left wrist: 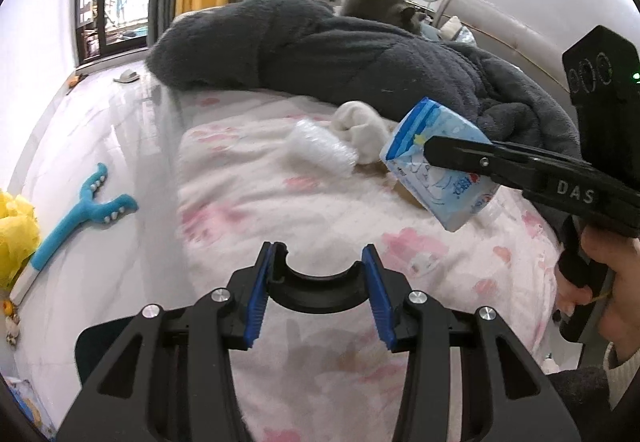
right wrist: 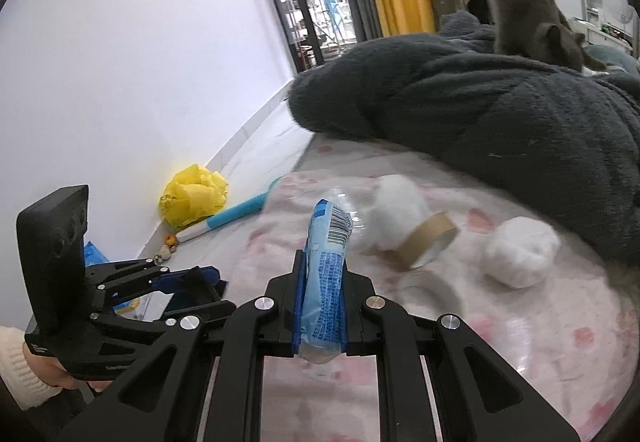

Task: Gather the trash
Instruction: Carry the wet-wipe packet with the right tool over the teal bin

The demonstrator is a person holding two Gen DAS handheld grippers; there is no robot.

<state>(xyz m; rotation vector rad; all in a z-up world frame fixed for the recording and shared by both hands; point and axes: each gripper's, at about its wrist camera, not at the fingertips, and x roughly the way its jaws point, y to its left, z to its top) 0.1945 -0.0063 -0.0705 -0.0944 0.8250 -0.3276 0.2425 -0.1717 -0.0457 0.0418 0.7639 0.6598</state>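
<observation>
The blue tissue pack [right wrist: 325,278] is pinched tight in the right gripper [right wrist: 320,302] jaws, held up over the bed [left wrist: 248,202]. Just beyond the pack lie a cardboard tape ring [right wrist: 428,240] and two white wads [right wrist: 396,210]. Left gripper [left wrist: 320,282] hangs beside it, jaws spread, holding nothing.

A light-blue tissue packet [right wrist: 324,282], printed with a barcode, stands upright at lower centre of my right wrist view, clamped between my pads. Right of it, mid-frame on the pink bedsheet, lie a brown cardboard tape ring [right wrist: 428,242] on its side, touching one white crumpled wad [right wrist: 394,216], and a second wad [right wrist: 520,256] apart.
</observation>
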